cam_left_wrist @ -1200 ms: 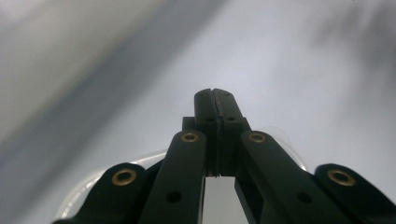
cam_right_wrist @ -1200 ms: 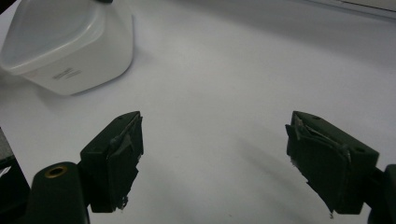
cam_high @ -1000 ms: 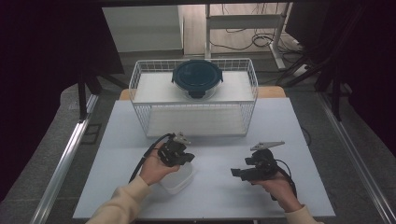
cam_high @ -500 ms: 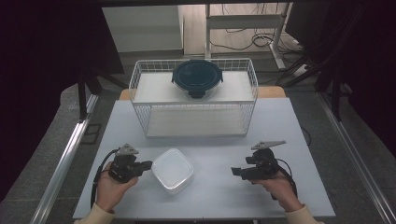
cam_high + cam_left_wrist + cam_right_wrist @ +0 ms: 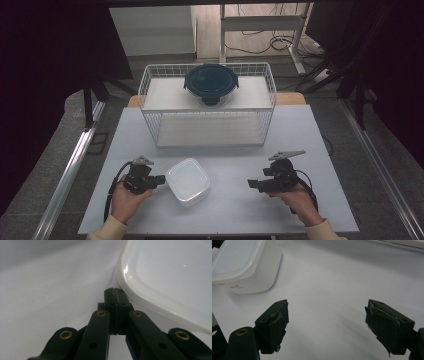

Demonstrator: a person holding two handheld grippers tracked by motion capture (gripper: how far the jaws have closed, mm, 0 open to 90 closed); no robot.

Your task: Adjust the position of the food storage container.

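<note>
A white square container with a lid [image 5: 187,181] lies on the table between my two grippers. My left gripper [image 5: 159,179] is at its left side, jaws shut with nothing between them. In the left gripper view the shut tips [image 5: 115,293] lie low on the table right beside the container's rounded rim [image 5: 170,277]; whether they touch it I cannot tell. My right gripper [image 5: 252,184] stands open to the right of the container, pointing toward it, with a stretch of bare table between. Its wide jaws [image 5: 327,322] hold nothing, and the container [image 5: 244,265] shows at the upper left.
A white wire basket [image 5: 207,120] stands at the back of the pale table [image 5: 300,140]. A round glass bowl with a dark blue clip lid [image 5: 211,84] sits on the basket's top. Dark floor and metal rails flank the table.
My left gripper, which was over the container a second ago, has swung off to its left and down to table height, then edged back toward the container's side. Container and right gripper have stayed put.
</note>
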